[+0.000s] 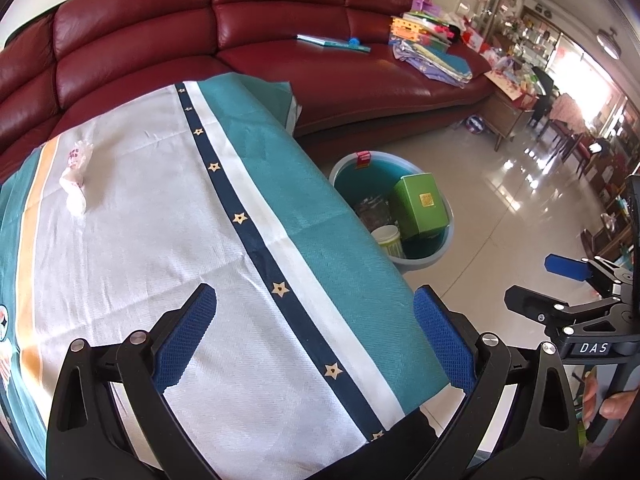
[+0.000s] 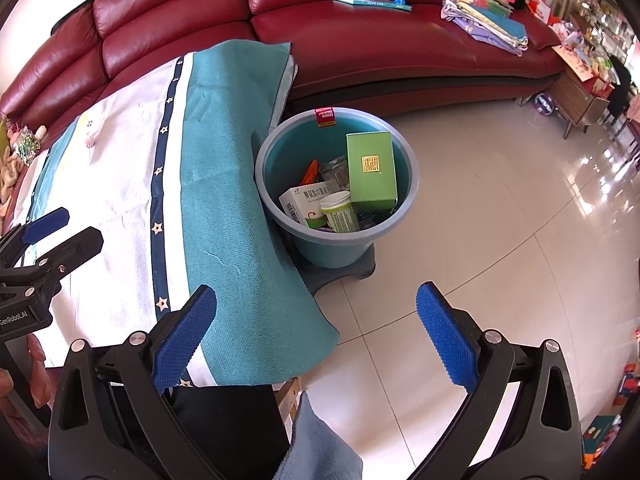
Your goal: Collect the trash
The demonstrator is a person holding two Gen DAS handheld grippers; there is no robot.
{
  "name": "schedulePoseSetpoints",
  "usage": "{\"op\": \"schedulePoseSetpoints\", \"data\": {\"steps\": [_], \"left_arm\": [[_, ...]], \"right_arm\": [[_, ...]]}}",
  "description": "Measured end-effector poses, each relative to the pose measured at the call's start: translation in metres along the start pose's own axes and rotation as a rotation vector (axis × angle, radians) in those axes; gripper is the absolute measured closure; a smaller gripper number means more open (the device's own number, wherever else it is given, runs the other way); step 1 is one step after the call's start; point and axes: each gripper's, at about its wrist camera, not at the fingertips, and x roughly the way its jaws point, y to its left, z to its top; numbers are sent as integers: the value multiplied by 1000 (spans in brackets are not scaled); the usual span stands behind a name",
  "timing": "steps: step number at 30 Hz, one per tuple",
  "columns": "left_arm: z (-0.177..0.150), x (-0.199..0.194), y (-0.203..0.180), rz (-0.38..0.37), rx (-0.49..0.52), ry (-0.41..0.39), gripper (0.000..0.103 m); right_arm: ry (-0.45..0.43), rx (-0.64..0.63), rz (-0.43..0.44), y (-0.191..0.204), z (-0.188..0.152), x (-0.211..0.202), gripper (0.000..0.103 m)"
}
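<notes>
A crumpled white wrapper point(image 1: 75, 178) lies on the cloth-covered table point(image 1: 140, 240) at its far left; in the right wrist view the wrapper point(image 2: 90, 136) is small and distant. A blue bucket point(image 2: 276, 148) stands on the floor beside the table and holds a green box point(image 2: 371, 170), a white carton point(image 2: 302, 204), a green-labelled jar point(image 2: 340, 212) and clear plastic. My left gripper point(image 1: 314, 336) is open above the table's near end, empty. My right gripper point(image 2: 316, 330) is open over the table edge and floor, empty, short of the bucket point(image 1: 448, 216).
A red leather sofa point(image 1: 280, 20) curves behind the table, with a book point(image 1: 332, 42) and stacked papers and cloth point(image 1: 428, 48) on it. Glossy tiled floor point(image 2: 500, 240) spreads to the right. Cluttered furniture stands far right. Toys point(image 2: 24, 148) lie beyond the table's left end.
</notes>
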Motion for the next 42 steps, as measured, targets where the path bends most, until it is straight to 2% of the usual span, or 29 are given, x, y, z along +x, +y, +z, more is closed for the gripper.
{"op": "schedulePoseSetpoints", "data": {"steps": [22, 42], "left_arm": [[0, 3, 0, 64, 21, 1, 4], [5, 10, 5, 73, 18, 16, 4]], "right_arm": [[5, 7, -9, -6, 9, 5, 7], [6, 13, -36, -8, 13, 15, 7]]}}
